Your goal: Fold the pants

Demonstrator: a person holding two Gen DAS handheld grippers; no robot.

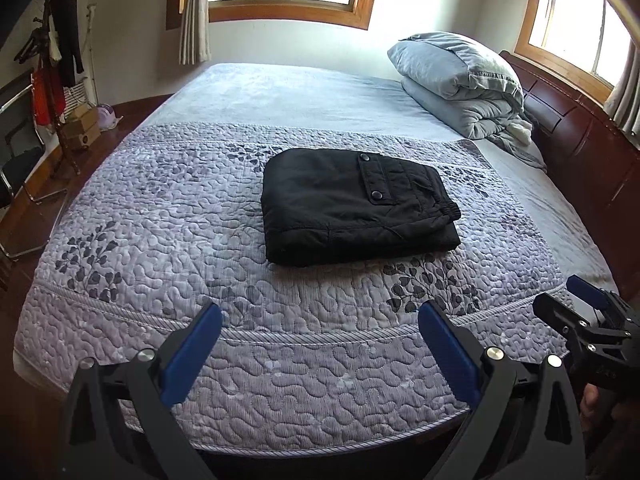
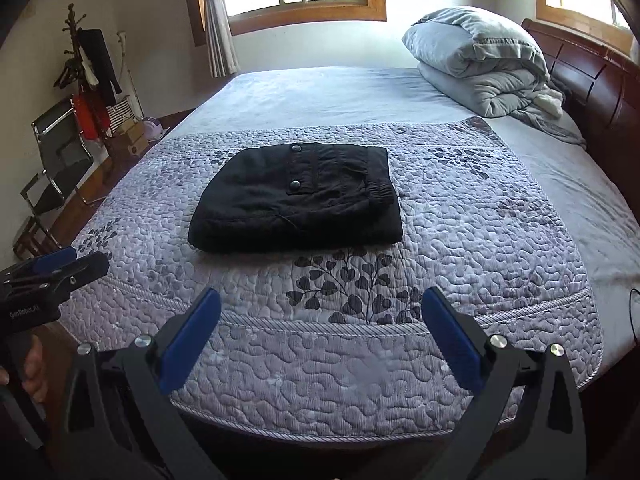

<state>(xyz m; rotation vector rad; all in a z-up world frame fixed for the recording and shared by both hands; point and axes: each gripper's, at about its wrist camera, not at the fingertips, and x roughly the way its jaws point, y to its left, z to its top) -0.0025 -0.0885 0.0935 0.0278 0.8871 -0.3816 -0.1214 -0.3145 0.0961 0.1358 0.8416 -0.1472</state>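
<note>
Filling most of both views, a bed [image 1: 120, 208] wears a lavender quilt [image 2: 460, 240] stitched in pebbly swirls with dark leaf sprigs and corded borders; plain pale sheet lies beyond. A puffy grey duvet [image 1: 464, 80] is bundled by the dark wooden headboard [image 2: 592, 76]. Black pants [image 1: 352, 208], folded into a thick rectangle with two snap buttons on top, rest mid-quilt, with open quilt on every side. Left gripper [image 1: 320, 328] and right gripper [image 2: 320, 316] hover over the near edge, blue-padded jaws spread wide, holding nothing.
</note>
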